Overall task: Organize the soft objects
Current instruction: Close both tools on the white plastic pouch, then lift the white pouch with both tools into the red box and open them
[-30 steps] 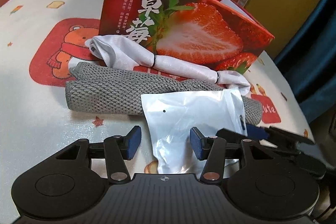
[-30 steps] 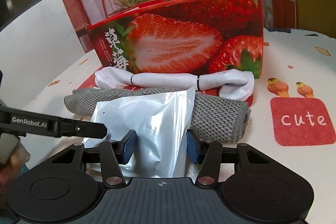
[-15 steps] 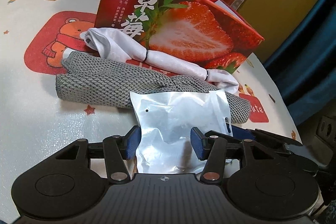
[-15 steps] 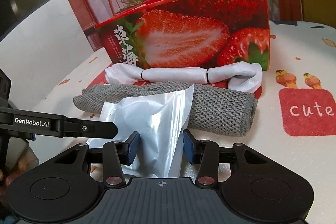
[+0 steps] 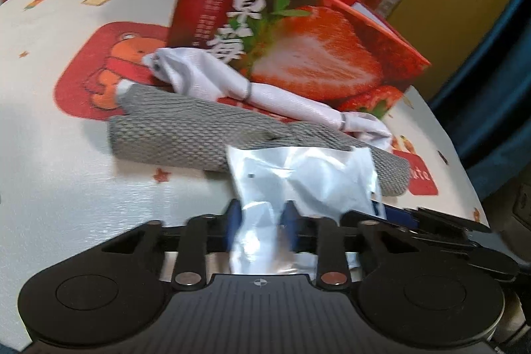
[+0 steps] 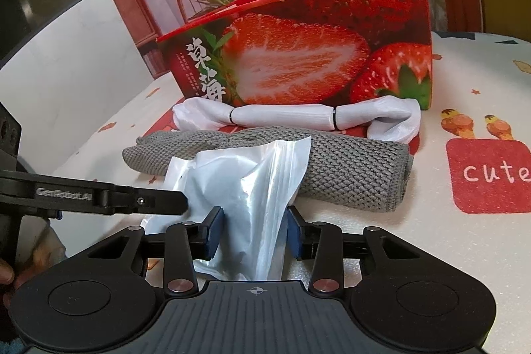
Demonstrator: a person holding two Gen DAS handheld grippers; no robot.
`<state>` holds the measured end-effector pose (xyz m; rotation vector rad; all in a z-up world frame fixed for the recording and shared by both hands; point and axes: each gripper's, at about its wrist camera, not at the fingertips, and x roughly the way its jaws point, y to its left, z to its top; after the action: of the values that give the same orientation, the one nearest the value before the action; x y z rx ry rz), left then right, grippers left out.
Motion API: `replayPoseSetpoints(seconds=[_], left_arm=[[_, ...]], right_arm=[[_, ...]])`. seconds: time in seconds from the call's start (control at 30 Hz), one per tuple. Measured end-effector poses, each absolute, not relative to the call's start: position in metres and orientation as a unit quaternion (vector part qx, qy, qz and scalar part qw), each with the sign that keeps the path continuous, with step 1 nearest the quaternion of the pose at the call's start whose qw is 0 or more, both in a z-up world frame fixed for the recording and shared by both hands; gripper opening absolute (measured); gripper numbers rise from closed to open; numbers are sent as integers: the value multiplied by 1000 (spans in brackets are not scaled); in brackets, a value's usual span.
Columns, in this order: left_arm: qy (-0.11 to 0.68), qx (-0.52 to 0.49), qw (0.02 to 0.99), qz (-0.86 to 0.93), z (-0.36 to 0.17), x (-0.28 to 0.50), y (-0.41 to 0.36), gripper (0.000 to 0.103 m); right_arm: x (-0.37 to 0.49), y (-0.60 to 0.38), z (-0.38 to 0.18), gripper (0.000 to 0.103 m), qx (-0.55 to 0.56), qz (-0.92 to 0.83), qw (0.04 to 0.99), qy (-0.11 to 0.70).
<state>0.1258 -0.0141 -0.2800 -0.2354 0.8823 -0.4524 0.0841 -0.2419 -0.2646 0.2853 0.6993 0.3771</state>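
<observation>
Both hand-held grippers clamp one crinkled white plastic pouch above the patterned tabletop.

The left hand-held gripper has its blue pads pressed into the lower part of the crinkled white plastic pouch, which rises toward 12 o'clock from between them. The right hand-held gripper pinches the same pouch, its pads touching the bunched plastic on both sides. Just beyond the pouch at 12 o'clock lies the rolled grey knitted cloth, then the white fabric roll bound with black bands, touching the red strawberry-printed cardboard box. All rest on the tabletop.
</observation>
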Motion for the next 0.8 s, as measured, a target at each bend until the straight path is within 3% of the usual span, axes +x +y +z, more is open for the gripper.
replayPoseSetpoints(seconds=[0.07, 0.17, 0.8], left_arm=[[423, -121, 873, -210, -281, 127, -9, 10], [409, -126, 880, -208, -276, 125, -5, 7], [326, -109, 910, -233, -218, 121, -7, 6]], right_arm=[[84, -242, -265, 35, 140, 183, 912, 339], [83, -242, -264, 35, 141, 184, 912, 338], [89, -251, -217, 35, 144, 188, 927, 289]])
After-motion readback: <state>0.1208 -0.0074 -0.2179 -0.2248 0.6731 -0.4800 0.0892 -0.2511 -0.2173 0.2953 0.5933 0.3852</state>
